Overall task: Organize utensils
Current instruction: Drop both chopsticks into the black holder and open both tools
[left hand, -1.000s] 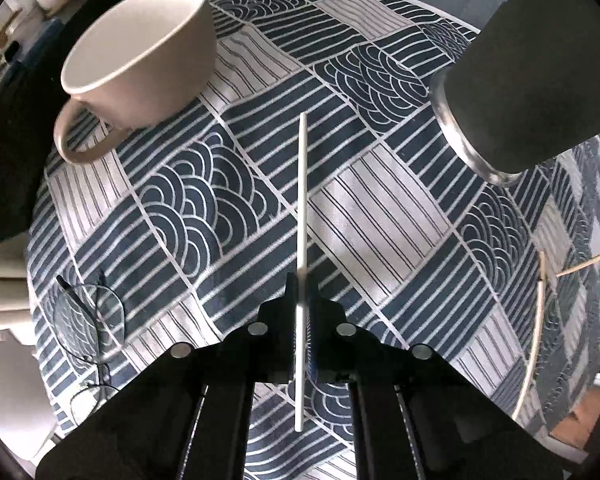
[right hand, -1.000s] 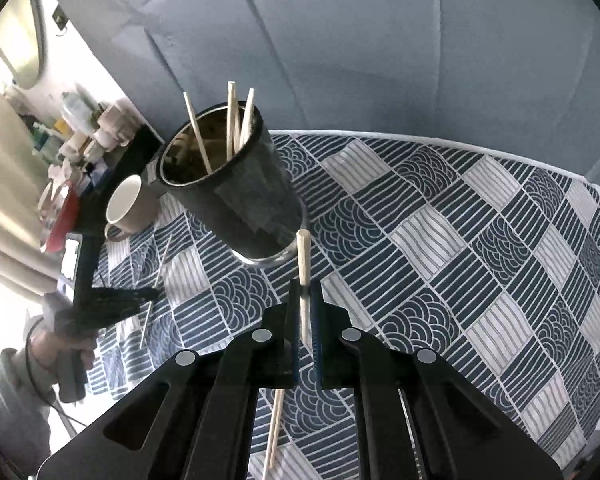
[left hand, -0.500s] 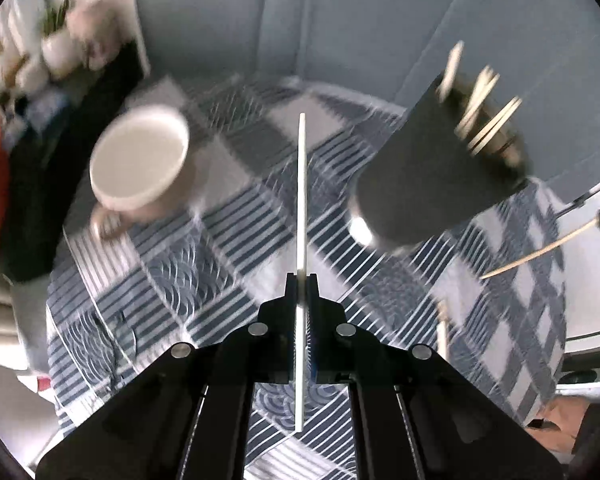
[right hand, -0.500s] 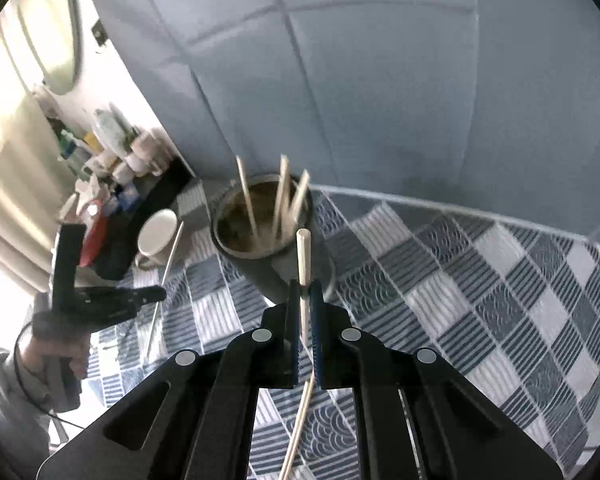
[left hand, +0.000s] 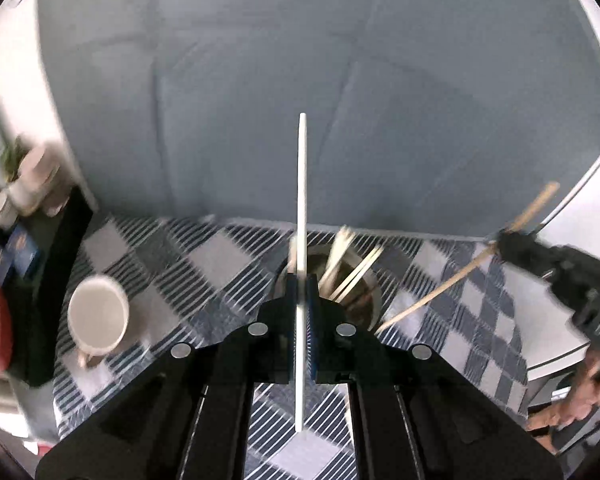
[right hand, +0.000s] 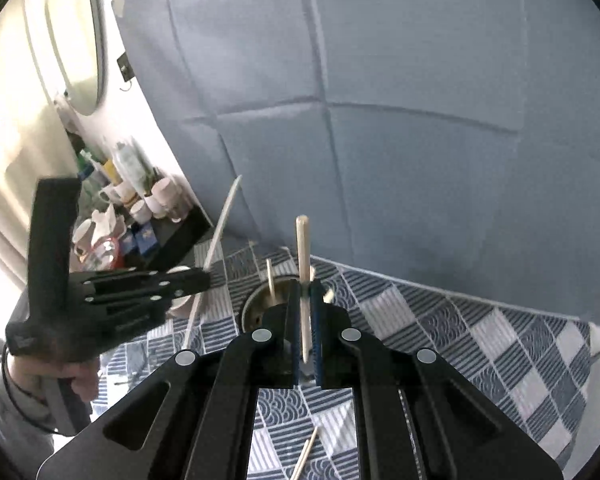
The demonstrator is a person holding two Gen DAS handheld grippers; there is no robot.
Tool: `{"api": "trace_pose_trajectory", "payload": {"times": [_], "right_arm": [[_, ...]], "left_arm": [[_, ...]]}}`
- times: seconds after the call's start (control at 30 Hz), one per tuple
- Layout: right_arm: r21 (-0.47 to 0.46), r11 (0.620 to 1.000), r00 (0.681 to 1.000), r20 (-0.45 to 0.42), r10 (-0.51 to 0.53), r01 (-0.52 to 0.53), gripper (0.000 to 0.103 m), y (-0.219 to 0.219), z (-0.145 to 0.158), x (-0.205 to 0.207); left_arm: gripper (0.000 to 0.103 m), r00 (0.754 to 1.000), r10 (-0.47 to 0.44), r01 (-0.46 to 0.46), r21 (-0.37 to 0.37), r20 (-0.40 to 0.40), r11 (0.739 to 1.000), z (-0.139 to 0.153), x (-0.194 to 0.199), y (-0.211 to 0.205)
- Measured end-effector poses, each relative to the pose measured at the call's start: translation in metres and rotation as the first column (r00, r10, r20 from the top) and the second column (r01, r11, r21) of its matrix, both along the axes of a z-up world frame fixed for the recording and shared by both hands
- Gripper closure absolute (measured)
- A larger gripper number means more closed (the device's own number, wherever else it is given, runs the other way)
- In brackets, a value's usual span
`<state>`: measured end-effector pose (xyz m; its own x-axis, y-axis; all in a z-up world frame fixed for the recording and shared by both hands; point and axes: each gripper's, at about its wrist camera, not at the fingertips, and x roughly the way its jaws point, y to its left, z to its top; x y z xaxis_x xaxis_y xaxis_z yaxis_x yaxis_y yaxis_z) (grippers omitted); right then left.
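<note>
My left gripper is shut on a thin white chopstick, held upright above the table. It also shows in the right wrist view at the left, with the white chopstick. My right gripper is shut on a wooden chopstick, which also shows in the left wrist view. The dark metal cup holds several wooden chopsticks and stands just beyond both grippers; in the right wrist view the cup is partly hidden by the fingers.
A cream mug stands at the left on the blue patterned tablecloth. A loose wooden chopstick lies on the cloth near me. A shelf with jars and cups is at the far left. A blue padded wall is behind.
Both grippers have risen and tilted up with their chopsticks, so the cup now sits low and close under the fingertips. The mug has dropped to the lower left in the left wrist view.
</note>
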<state>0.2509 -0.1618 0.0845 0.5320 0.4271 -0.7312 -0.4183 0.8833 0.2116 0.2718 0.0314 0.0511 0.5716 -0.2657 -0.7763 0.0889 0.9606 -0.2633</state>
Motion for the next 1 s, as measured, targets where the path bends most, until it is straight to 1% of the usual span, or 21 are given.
{"api": "trace_pose_trajectory", "payload": {"times": [0.1,0.17,0.2,0.27,0.33,0.4,0.5,0.63,0.7,0.73,0.77,0.83,0.87,0.9,0.93,0.97,1.0], "right_arm": [[-0.002,1.000,1.000,0.001,0.019,-0.019,0.098,0.006,0.001,0.012],[-0.007,1.000,1.000,0.003,0.030,-0.030,0.098,0.009,0.001,0.019],[-0.008,0.999,0.999,0.005,0.033,-0.033,0.098,0.010,0.001,0.022],[0.001,0.999,0.999,0.007,0.035,-0.035,0.098,0.009,0.002,0.026],[0.007,0.999,0.999,0.012,0.034,-0.034,0.098,0.008,0.003,0.029],[0.014,0.999,0.999,0.022,0.032,-0.032,0.098,0.006,0.007,0.030],[0.032,0.999,0.999,0.027,0.036,-0.037,0.098,0.008,0.011,0.033],[0.000,0.999,0.999,-0.001,0.048,-0.048,0.098,0.018,-0.003,0.039],[-0.006,0.998,0.998,-0.040,0.057,-0.058,0.098,0.023,-0.019,0.041],[-0.011,0.998,0.997,-0.055,0.059,-0.060,0.098,0.025,-0.026,0.041],[-0.024,0.998,0.995,-0.075,0.058,-0.060,0.096,0.028,-0.035,0.042],[-0.054,0.997,0.994,-0.090,0.055,-0.060,0.094,0.032,-0.042,0.042],[-0.067,0.996,0.995,-0.084,0.052,-0.058,0.083,0.033,-0.044,0.040],[-0.078,0.996,0.997,-0.067,0.046,-0.052,0.062,0.033,-0.043,0.039],[-0.092,0.995,0.998,-0.044,0.032,-0.036,0.052,0.032,-0.041,0.036],[-0.099,0.995,1.000,-0.019,0.018,-0.020,0.043,0.032,-0.038,0.033],[-0.096,0.995,1.000,0.008,0.013,-0.012,0.040,0.030,-0.033,0.030]], "left_arm": [[0.098,0.999,-0.028,0.029,-0.030,0.046,0.999,0.010,0.016,-0.013],[0.098,0.998,-0.031,0.033,-0.034,0.063,0.999,0.010,0.027,-0.016],[0.098,0.996,-0.038,0.042,-0.048,0.082,0.998,0.010,0.034,-0.019],[0.098,0.996,-0.034,0.037,-0.036,0.082,0.999,0.006,0.043,-0.021],[0.098,0.993,-0.038,0.043,-0.042,0.109,0.998,-0.001,0.049,-0.021],[0.098,0.992,-0.037,0.042,-0.043,0.118,0.998,-0.010,0.054,-0.021],[0.098,0.986,-0.045,0.055,-0.058,0.158,0.997,-0.024,0.054,-0.023],[0.098,0.977,-0.030,0.051,-0.097,0.210,0.994,-0.046,0.049,-0.019],[0.098,0.977,-0.013,0.038,-0.110,0.213,0.993,-0.060,0.044,-0.014],[0.095,0.979,-0.002,0.026,-0.115,0.206,0.993,-0.065,0.042,-0.014],[0.090,0.978,0.010,0.016,-0.124,0.207,0.992,-0.068,0.038,-0.012],[0.062,0.975,0.012,0.019,-0.137,0.221,0.990,-0.070,0.032,-0.008],[0.058,0.972,0.008,0.025,-0.137,0.234,0.990,-0.068,0.029,-0.007],[0.050,0.969,0.009,0.022,-0.122,0.248,0.992,-0.066,0.026,-0.008],[0.041,0.964,0.010,0.016,-0.098,0.264,0.995,-0.062,0.023,-0.009],[0.037,0.961,0.013,0.010,-0.080,0.278,0.997,-0.059,0.021,-0.010],[0.027,0.953,0.025,-0.009,-0.055,0.302,0.998,-0.054,0.015,-0.010]]}}
